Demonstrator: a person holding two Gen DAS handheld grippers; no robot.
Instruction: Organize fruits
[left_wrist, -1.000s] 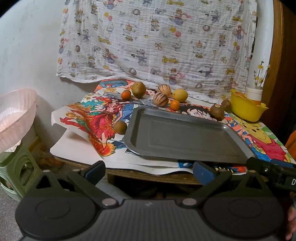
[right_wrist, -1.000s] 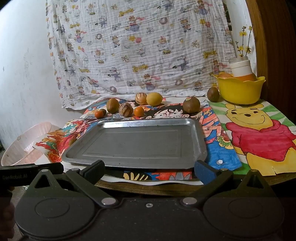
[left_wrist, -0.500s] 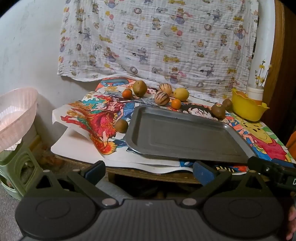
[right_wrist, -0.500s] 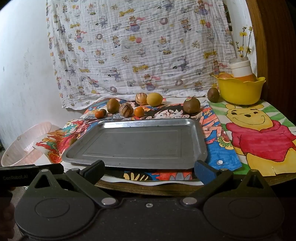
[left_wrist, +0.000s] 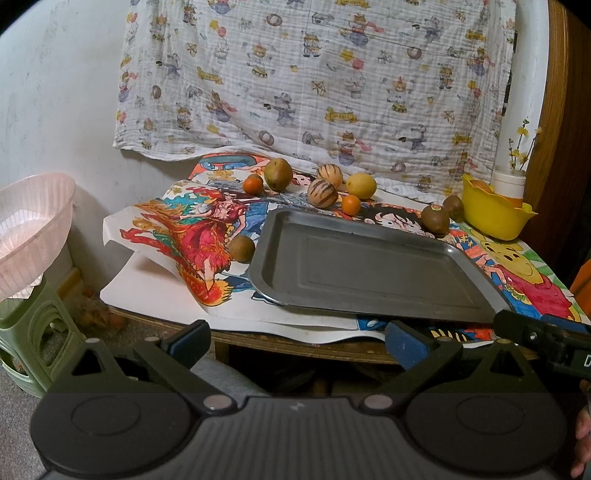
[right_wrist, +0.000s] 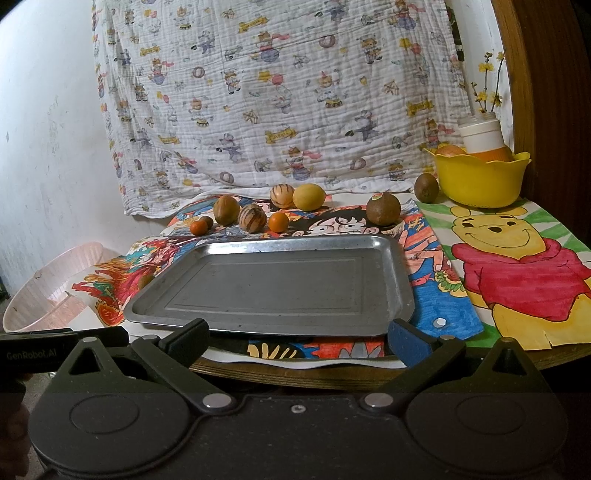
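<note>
Both the left claw (left_wrist: 297, 334) and right claw (right_wrist: 297, 332) hang spread and empty before the bare grey metal tray (right_wrist: 280, 284), which lies ready for the loose fruits (right_wrist: 252, 218) scattered behind it.

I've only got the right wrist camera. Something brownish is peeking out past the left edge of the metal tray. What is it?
Observer: The left wrist view shows it whole. It is a small round brown fruit lying on the colourful drawn poster, right beside the left rim of the grey metal tray, outside it.
Operator: Okay. I see only the body of the left gripper. Are its jaws open?
Observer: Yes. In its own camera the left gripper has its fingers spread wide with nothing between them, short of the table edge.
</note>
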